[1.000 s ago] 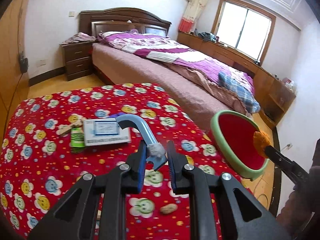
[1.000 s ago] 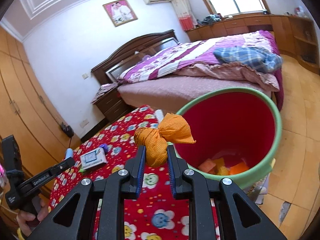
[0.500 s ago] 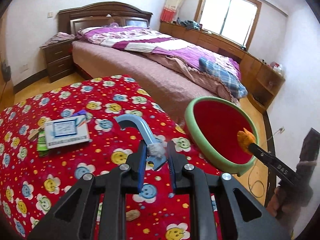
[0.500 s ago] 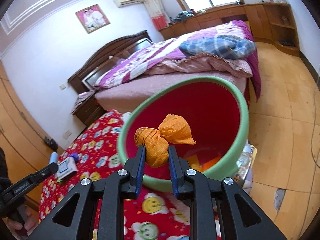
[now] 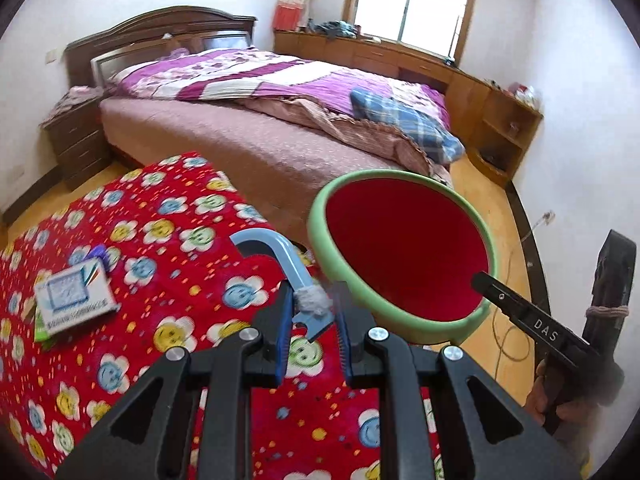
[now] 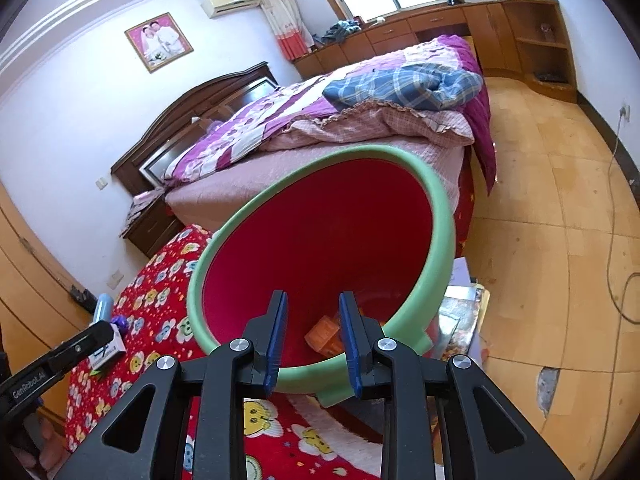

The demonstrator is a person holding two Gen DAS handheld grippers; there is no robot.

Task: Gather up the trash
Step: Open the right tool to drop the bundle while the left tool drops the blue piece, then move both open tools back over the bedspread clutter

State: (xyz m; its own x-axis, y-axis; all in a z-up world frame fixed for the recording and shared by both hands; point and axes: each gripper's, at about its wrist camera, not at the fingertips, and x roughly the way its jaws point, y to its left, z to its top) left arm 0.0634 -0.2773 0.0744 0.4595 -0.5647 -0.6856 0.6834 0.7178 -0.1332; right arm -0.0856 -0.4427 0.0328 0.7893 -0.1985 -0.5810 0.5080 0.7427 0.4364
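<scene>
On the far left of the left wrist view, a white carton [image 5: 74,300] is lying on the red flower-print cloth [image 5: 168,264], partly covering a green packet [image 5: 40,326], with a small purple item [image 5: 98,254] just behind it. Toward the middle, the left gripper [image 5: 312,316] is hovering over the cloth with its jaws narrowed around a blue curved plastic handle [image 5: 276,260], gripping it near a grey lint wad [image 5: 314,302] that is clinging to the lower end. The handle's hooked top is arching away to the left, above the cloth. Right of it, the red bin with a green rim [image 5: 404,256] is standing just off the cloth's edge, between the cloth and the bed [image 5: 248,136]. Farther right, one black finger of the right gripper is reaching over the bin's near rim.

In the right wrist view, the left gripper's black body is showing at the far left edge, above the cloth [image 6: 160,312]. Centrally, the right gripper [image 6: 313,334] is hanging over the bin [image 6: 440,240], its blue-padded jaws standing well apart and holding nothing. Between them, at the bottom of the bin, orange trash pieces [image 6: 322,332] are lying. To the right, the yellow tiled floor [image 6: 560,240] is stretching away toward the wooden cabinets [image 6: 440,26].
</scene>
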